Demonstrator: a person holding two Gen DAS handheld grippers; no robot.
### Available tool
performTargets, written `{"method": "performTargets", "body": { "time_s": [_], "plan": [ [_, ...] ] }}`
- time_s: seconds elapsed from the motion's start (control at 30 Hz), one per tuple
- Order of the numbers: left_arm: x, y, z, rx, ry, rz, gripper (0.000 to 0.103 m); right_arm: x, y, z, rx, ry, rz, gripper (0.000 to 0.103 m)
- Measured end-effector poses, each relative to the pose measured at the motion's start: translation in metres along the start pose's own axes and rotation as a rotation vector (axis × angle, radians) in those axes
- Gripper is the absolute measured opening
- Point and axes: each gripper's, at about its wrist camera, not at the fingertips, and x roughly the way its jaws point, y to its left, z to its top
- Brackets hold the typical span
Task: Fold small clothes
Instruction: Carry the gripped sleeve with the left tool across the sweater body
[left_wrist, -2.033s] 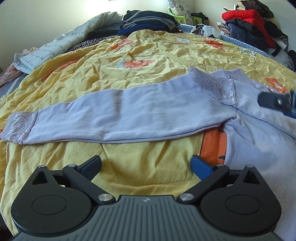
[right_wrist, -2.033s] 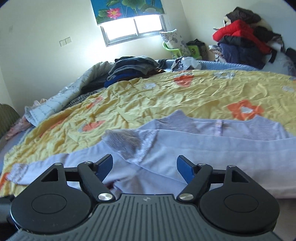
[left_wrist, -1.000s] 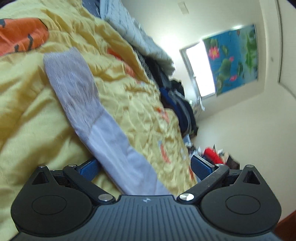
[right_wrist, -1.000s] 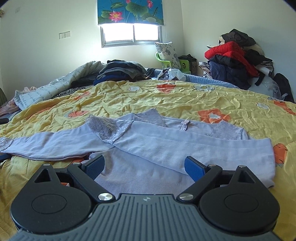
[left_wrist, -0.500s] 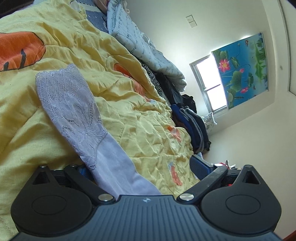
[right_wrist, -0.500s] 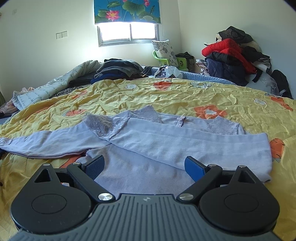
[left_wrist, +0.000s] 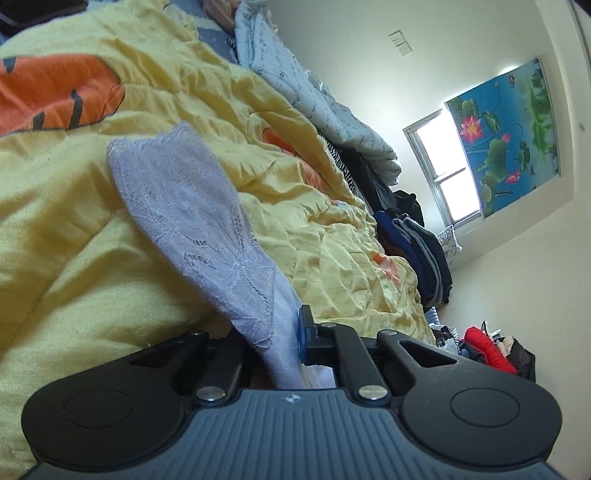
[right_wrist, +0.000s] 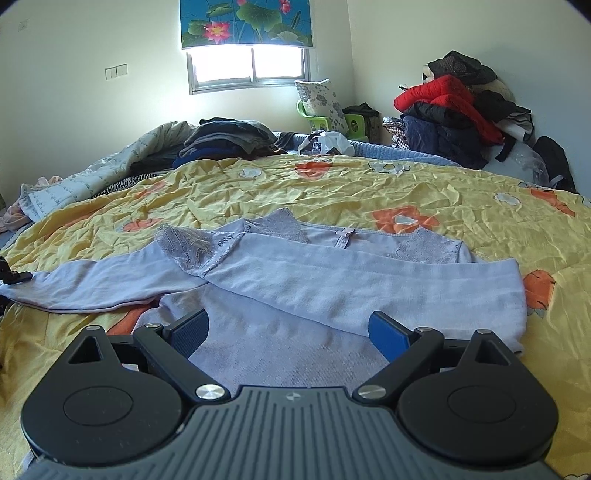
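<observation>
- Lilac top (right_wrist: 332, 291): spread flat on the yellow quilt (right_wrist: 332, 192) of the bed, one sleeve folded across its chest, the other stretched out toward the left gripper.
- Lace cuff (left_wrist: 192, 221): end of the stretched sleeve, lying on the quilt just ahead of the left gripper.
- Left gripper (left_wrist: 273, 347): clamped on the sleeve behind the lace cuff.
- Right gripper (right_wrist: 288, 332): jaws wide apart, holding nothing, above the top's lower body.
- Pile of dark clothes (right_wrist: 229, 140): beyond the quilt, under the window (right_wrist: 247, 66).
</observation>
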Motion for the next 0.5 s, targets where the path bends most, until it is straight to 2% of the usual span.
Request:
{"method": "performTargets", "body": {
  "time_s": [0.23, 0.5],
  "plan": [
    [-0.013, -0.031, -0.006, 0.171, -0.068, 0.011, 0.005, -0.003, -0.011, -0.001, 0.027, -0.007, -0.027, 0.095],
    [-0.018, -0.073, -0.015, 0.291, -0.103, -0.024, 0.005, -0.008, -0.028, -0.003, 0.065, -0.019, -0.067, 0.095]
  ]
}}
